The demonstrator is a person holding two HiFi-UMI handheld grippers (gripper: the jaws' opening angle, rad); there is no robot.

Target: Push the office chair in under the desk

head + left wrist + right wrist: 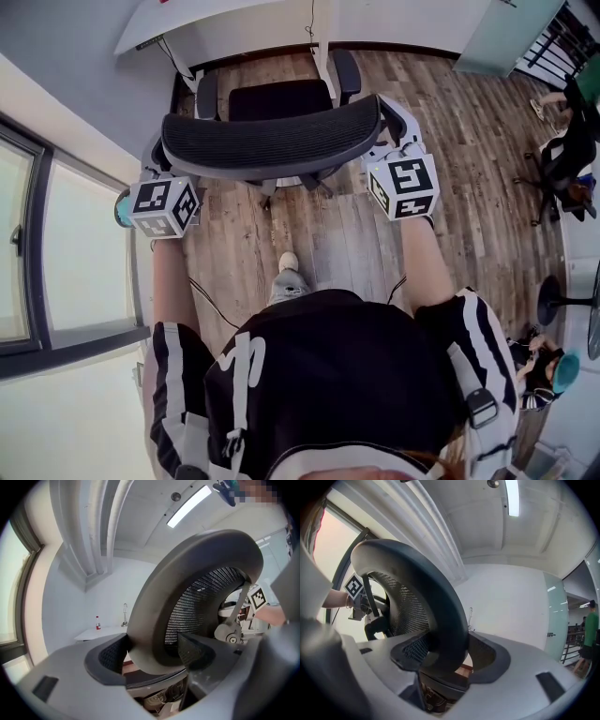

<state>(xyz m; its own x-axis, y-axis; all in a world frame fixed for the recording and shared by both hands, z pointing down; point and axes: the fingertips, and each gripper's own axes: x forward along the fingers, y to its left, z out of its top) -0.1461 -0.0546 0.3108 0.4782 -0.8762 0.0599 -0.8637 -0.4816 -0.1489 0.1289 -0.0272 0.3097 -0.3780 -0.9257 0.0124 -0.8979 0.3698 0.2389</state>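
The office chair has a black mesh backrest (272,141) and a black seat (279,98), and it faces the white desk (244,19) with the seat's front near the desk edge. My left gripper (161,161) clamps the left end of the backrest's top rim, my right gripper (394,122) the right end. In the left gripper view the grey rim (197,573) runs between the jaws of the left gripper (152,653), which is shut on it. In the right gripper view the right gripper (445,656) is likewise shut on the rim (426,588).
A tall window (37,244) lines the left wall. On the wooden floor (469,187) a cable (211,305) trails by my foot (289,272). Another person sits on a chair (562,159) at the far right. A small red bottle (97,623) stands on the desk.
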